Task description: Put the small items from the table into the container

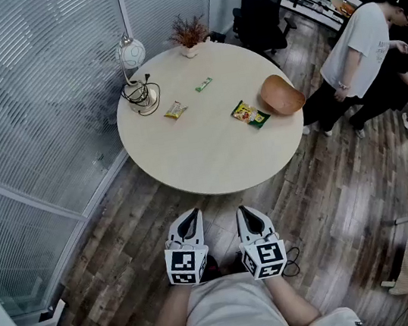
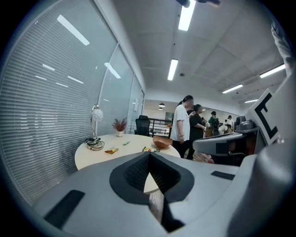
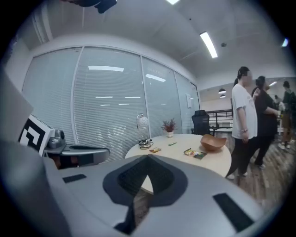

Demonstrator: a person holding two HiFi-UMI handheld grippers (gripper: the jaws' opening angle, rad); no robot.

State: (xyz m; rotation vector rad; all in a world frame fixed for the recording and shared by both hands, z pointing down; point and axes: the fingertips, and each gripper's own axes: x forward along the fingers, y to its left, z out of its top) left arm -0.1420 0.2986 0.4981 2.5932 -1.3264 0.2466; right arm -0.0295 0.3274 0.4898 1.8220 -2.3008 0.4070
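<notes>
The round pale table (image 1: 196, 160) stands ahead of me. On it lie a small yellow packet (image 1: 174, 110), a green stick packet (image 1: 204, 84) and two overlapping packets, yellow and green (image 1: 250, 114). A brown wooden bowl (image 1: 282, 95) sits at the table's right edge, close to that pair. My left gripper (image 1: 189, 217) and right gripper (image 1: 245, 212) hang side by side well short of the table, over the wood floor, both shut and empty. The bowl (image 3: 212, 142) and the packet pair (image 3: 194, 153) show far ahead in the right gripper view, as does the bowl (image 2: 162, 142) in the left gripper view.
A white globe lamp (image 1: 131, 55) with a coiled cable and a small potted plant (image 1: 189, 34) stand at the table's far side. A glass wall with blinds (image 1: 32, 93) runs along the left. Two people (image 1: 364, 56) stand right of the table; a black chair (image 1: 259, 4) is behind it.
</notes>
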